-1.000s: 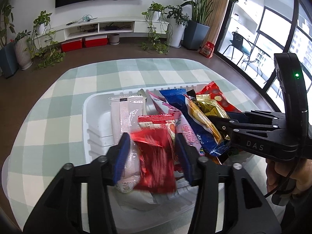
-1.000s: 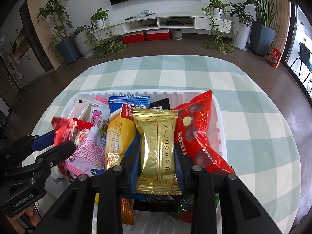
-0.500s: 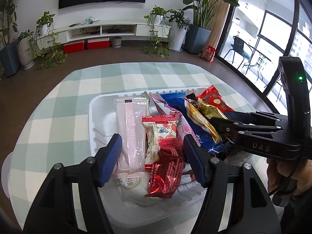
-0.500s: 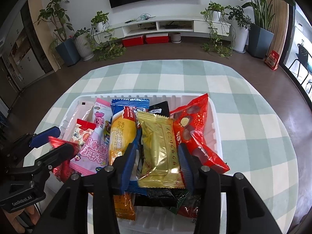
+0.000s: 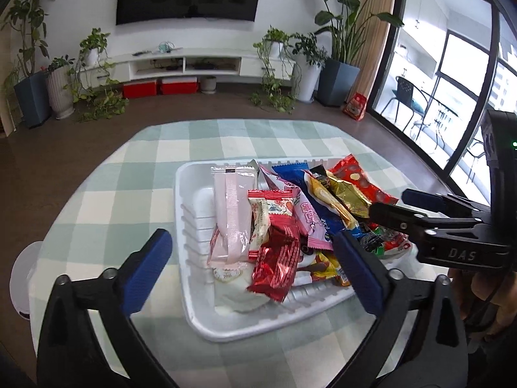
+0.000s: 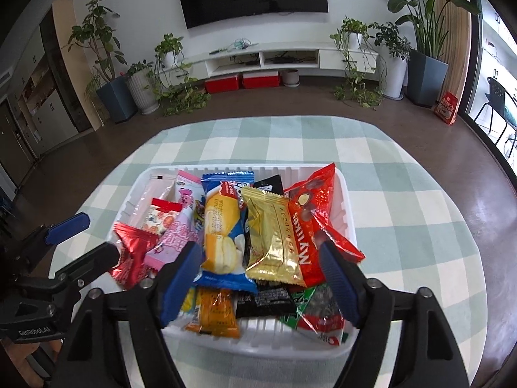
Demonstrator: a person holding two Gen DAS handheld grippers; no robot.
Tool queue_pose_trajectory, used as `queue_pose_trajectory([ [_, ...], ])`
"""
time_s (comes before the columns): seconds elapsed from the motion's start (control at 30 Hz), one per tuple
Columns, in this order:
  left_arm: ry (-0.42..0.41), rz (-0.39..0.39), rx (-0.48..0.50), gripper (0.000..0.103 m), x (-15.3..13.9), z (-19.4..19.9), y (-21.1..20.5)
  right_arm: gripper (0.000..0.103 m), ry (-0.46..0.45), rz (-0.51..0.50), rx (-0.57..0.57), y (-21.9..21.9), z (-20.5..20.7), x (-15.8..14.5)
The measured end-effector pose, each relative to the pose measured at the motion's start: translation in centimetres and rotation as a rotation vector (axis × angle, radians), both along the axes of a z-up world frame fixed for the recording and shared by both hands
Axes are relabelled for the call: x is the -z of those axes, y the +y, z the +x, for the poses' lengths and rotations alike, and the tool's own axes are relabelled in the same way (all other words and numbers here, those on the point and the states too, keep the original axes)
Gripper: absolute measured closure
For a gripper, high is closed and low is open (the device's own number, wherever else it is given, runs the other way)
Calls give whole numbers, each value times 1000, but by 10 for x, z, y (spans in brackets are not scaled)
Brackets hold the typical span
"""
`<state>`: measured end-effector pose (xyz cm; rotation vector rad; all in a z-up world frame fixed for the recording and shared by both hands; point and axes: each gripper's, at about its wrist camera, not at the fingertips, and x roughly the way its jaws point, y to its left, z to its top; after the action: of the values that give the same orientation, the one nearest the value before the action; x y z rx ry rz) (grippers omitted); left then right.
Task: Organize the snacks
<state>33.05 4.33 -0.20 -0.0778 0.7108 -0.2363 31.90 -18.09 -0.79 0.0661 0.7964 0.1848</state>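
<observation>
Checked tablecloth (image 5: 135,174) under one white tray (image 5: 194,294) of snack packets (image 6: 223,226). Left gripper (image 5: 255,268) and right gripper (image 6: 258,278) both opening, gripping nothing.

Left wrist view — above the near-left corner of the white tray (image 5: 194,294), angled down, close, facing the TV wall. Right wrist view — above the tray's (image 6: 347,207) near edge, same heading. Shared: tray, snack packets, checked tablecloth (image 6: 404,194).
</observation>
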Motion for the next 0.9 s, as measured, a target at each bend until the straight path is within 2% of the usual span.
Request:
queue_pose_trajectory([
  [0.1, -46, 6, -20, 0, -6, -25, 1, 8, -39, 32, 23, -8, -23, -8],
  [0.2, -146, 30, -28, 0, -16, -61, -3, 2, -64, 63, 37, -14, -48, -12],
  [0.33, -242, 71, -28, 0, -32, -112, -15, 1, -119, 80, 59, -20, -87, -21],
  [0.43, -244, 128, -84, 0, -41, -146, -28, 0, -184, 73, 69, -21, -117, -30],
  [0.53, -295, 151, -133, 0, -51, -186, -37, 0, -249, 77, 77, -22, -144, -41],
  [0.67, -345, 145, -193, 0, -65, -225, -39, 0, -347, 69, 101, -23, -183, -57],
  [0.77, -337, 155, -207, 0, -73, -239, -41, 0, -406, 74, 118, -24, -208, -68],
  [0.9, -327, 113, -216, 0, -77, -256, -36, 0, -485, 94, 123, -26, -241, -79],
])
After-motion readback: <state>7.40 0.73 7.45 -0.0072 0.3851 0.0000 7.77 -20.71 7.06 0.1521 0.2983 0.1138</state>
